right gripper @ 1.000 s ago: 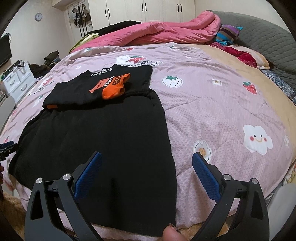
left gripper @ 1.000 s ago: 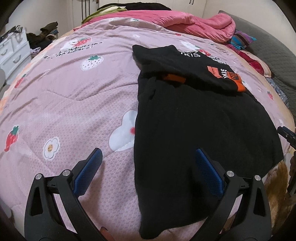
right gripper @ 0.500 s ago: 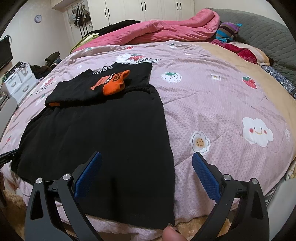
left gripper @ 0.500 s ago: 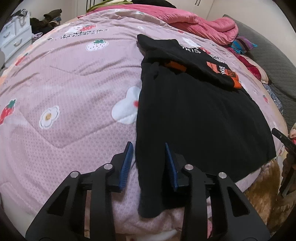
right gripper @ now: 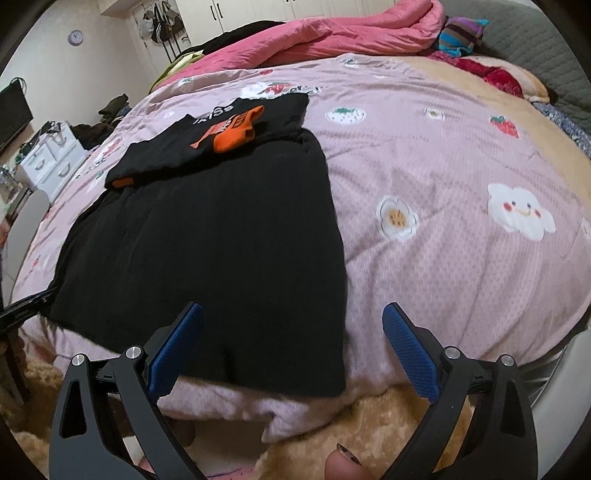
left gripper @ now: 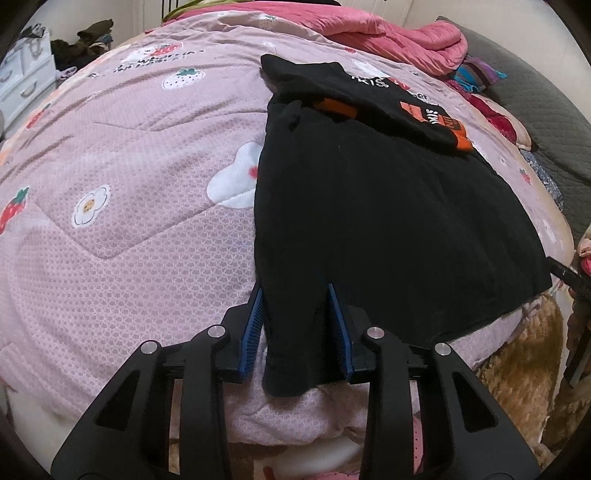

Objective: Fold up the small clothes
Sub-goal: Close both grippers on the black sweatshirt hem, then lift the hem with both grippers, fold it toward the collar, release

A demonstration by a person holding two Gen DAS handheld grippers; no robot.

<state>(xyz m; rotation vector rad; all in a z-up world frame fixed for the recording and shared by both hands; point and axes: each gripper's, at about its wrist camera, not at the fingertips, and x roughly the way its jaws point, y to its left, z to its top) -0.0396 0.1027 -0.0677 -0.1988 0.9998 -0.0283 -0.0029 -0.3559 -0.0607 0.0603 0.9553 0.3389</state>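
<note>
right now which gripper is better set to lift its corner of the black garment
Left. The left gripper has its pads against the black garment's near corner. The right gripper is closing, pads apart, astride the other corner.

The pink quilt (right gripper: 461,155) lies bare and flat over the right half of the bed, and again on the far left side (left gripper: 122,155), so a hand could pass freely there. Down the middle a black garment (right gripper: 207,236) reaches to the bed's near edge, with a smaller folded black-and-orange piece (right gripper: 221,129) at its far end. A rolled pink comforter (right gripper: 332,33) blocks the far edge, and pillows (right gripper: 495,74) crowd the far right corner.
</note>
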